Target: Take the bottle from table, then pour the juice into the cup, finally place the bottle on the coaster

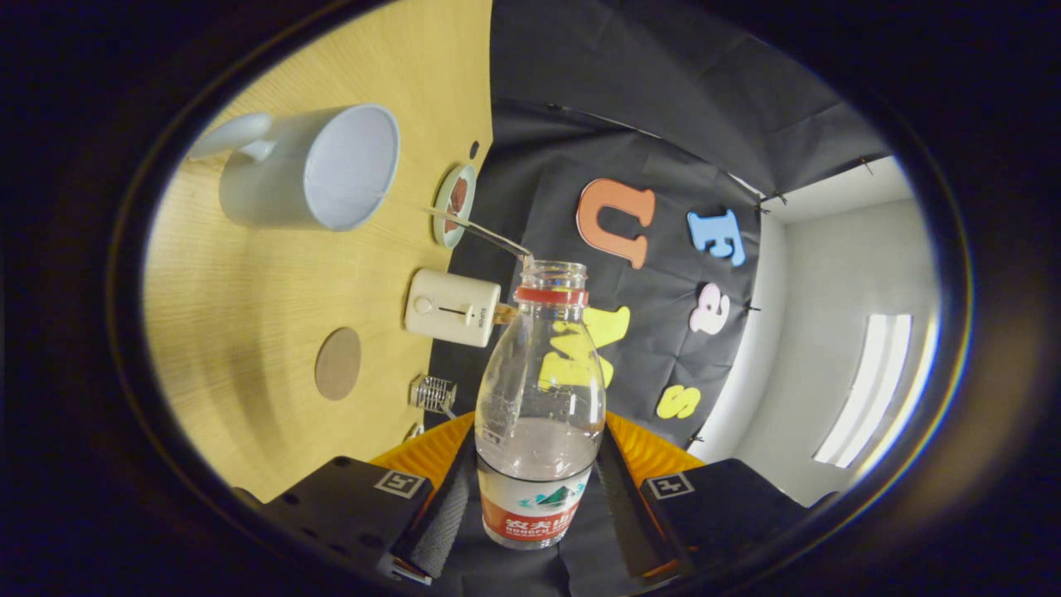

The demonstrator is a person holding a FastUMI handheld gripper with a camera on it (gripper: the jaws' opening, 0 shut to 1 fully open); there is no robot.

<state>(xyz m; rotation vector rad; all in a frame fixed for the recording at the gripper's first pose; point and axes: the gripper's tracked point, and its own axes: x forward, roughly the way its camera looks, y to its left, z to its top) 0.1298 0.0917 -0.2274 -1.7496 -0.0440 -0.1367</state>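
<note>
Gripper (535, 506) clamped on clear plastic bottle (539, 398), both fingers pressing its labelled lower part. Bottle tipped sideways, thin stream leaving uncapped mouth into white cup (311, 170) on wooden worktop (240, 315). Round coaster (338, 363) near cup.

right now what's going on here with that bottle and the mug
The claw is shut on a clear plastic bottle, both fingers pressing its labelled lower part. The bottle is uncapped and tipped over a wooden table, and a thin stream runs from its mouth toward the open white mug. Some liquid remains in the bottle. A round brown coaster lies bare on the table, nearer the claw than the mug, so the pour is under way and the placing step is not yet done.
</note>
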